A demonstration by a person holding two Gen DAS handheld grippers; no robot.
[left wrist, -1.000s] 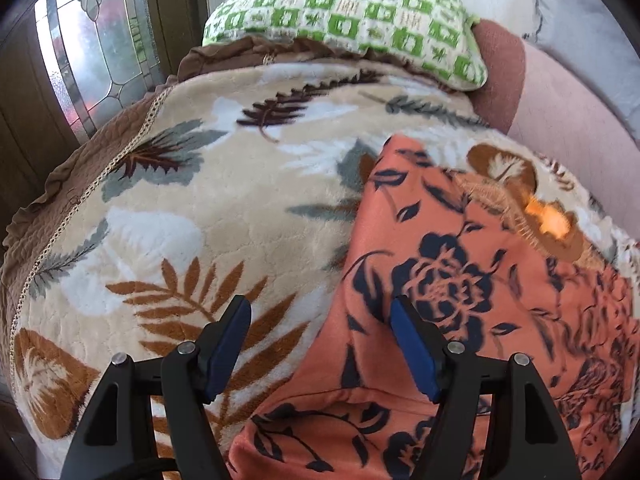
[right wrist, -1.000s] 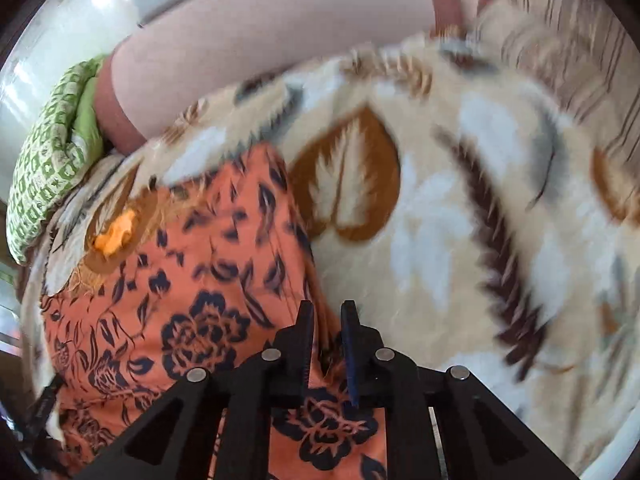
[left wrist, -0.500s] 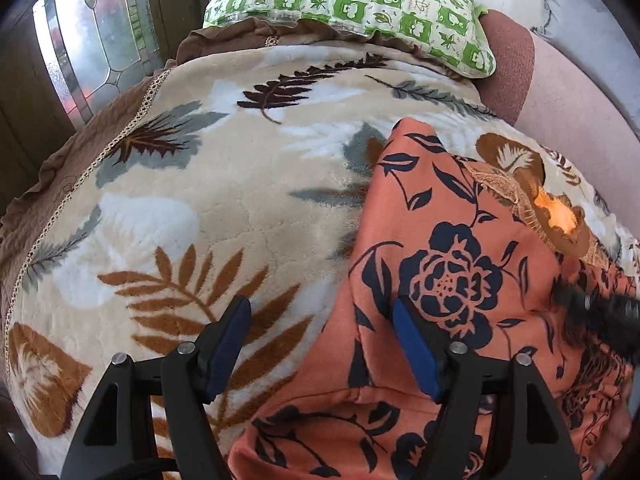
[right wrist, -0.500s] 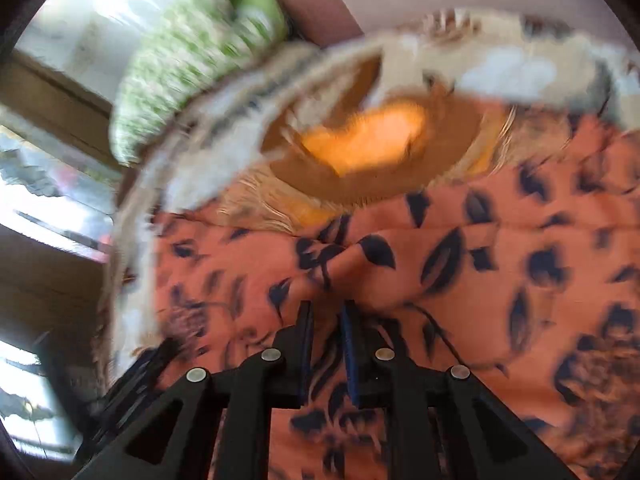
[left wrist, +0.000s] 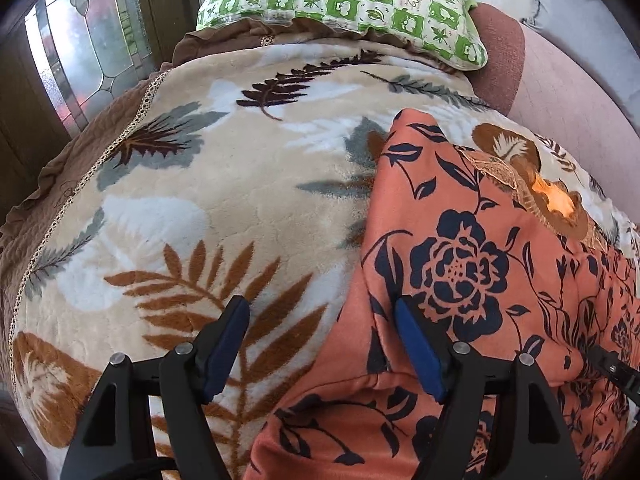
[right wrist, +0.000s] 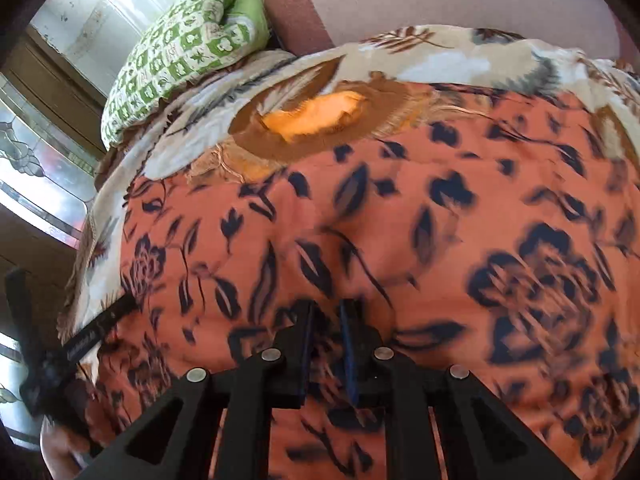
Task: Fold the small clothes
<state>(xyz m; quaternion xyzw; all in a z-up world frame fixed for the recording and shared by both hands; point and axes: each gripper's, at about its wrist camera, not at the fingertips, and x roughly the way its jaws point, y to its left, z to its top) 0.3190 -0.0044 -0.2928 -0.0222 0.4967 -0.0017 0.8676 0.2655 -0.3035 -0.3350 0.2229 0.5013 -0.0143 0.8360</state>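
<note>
Orange floral garment (left wrist: 460, 264) spread over the right half of a leaf-print blanket (left wrist: 192, 208) on the bed, green checked pillow (left wrist: 344, 4) beyond at the head end. Likely risks from here: fold landing crooked or bunching, since the left edge lies loose and unpinned on plush fleece; cloth slipping out of the narrow pinch on the right if pulled too fast; blanket pile dragged along with it. Leftmost, the left gripper (left wrist: 322, 322) spread wide, gripping nothing, one blue pad over bare blanket, the other over the garment's left border, straddling that edge; contact with the fabric not clear. Further right, the right gripper (right wrist: 326, 312) clamped almost closed, a thin bunch of the orange fabric apparently caught between the pads, motion blur across the print around it. A brown embroidered neckline with an orange patch (right wrist: 316, 118) at the garment's far end.
</note>
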